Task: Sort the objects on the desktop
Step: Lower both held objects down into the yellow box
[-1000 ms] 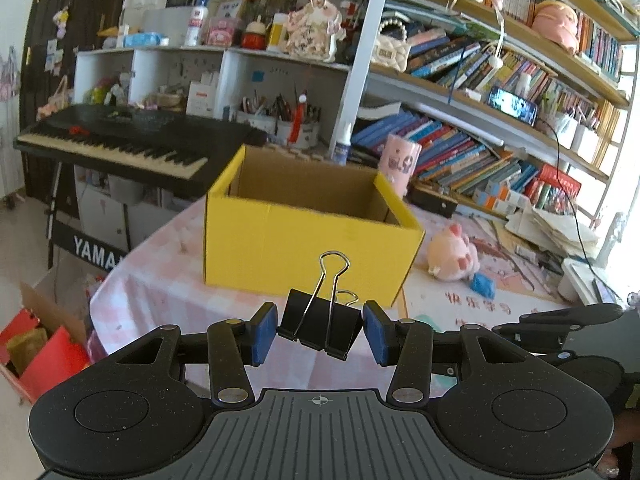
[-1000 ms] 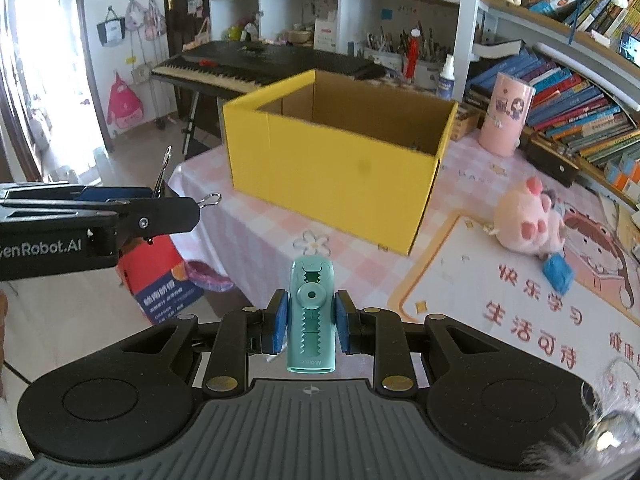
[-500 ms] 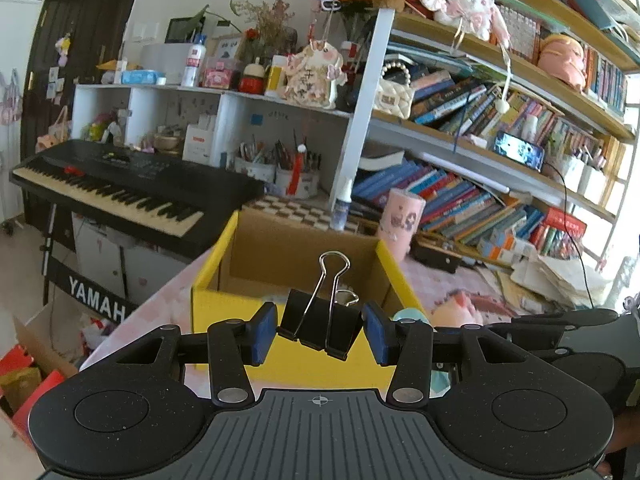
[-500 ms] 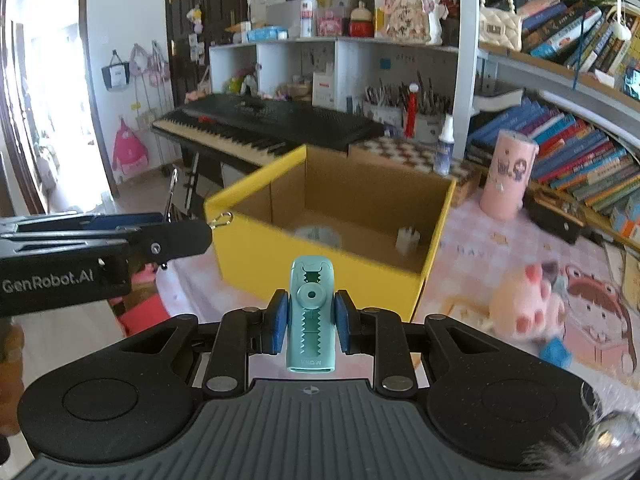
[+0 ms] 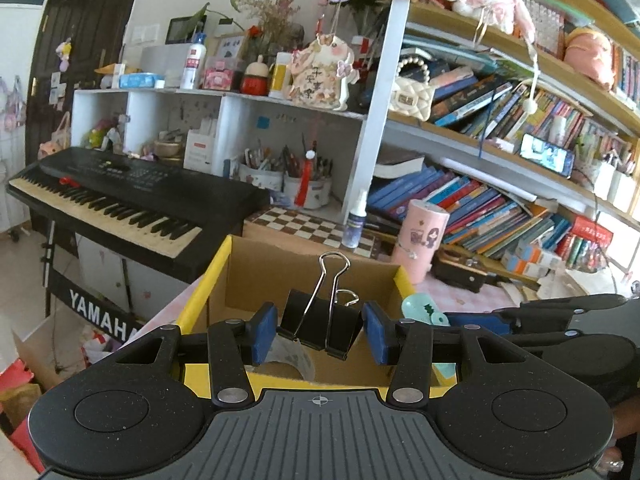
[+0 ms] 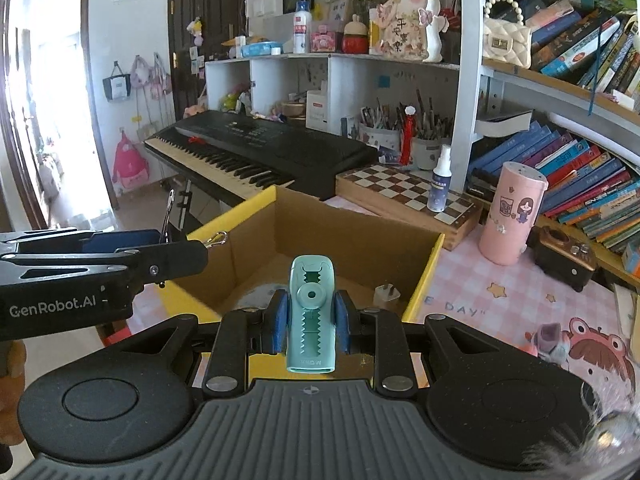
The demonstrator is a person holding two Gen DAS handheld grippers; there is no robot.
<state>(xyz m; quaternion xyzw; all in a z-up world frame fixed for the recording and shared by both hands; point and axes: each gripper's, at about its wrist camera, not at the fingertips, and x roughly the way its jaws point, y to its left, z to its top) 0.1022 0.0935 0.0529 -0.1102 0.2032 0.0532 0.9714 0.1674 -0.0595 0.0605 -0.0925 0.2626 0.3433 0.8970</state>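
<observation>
Holding one item in each hand, I am at the dropping stage of this round. My left gripper point(image 5: 319, 330) has its fingers clamped on a black binder clip point(image 5: 320, 322), wire handles standing upward, and it hangs over the near rim of the yellow cardboard box point(image 5: 208, 280). My right gripper point(image 6: 311, 322) has its fingers pressed tight on the sides of a teal, toothed plastic piece point(image 6: 311, 312), probably a small desk gadget, and it too sits above the open box point(image 6: 424, 276), just beside my left gripper.

Some sorting looks done already: a small white plug point(image 6: 387, 293) lies on the box floor by the right wall, and a roll of tape, I think, lies lower down, half hidden behind my fingers.

Still left, as I judge it: letting both pieces fall inside, then going back for whatever remains on the pink checked desk point(image 6: 520, 292). A pink cup point(image 6: 511, 213) stands there near the chessboard point(image 6: 404, 192), though whether it belongs in the box I cannot say.
</observation>
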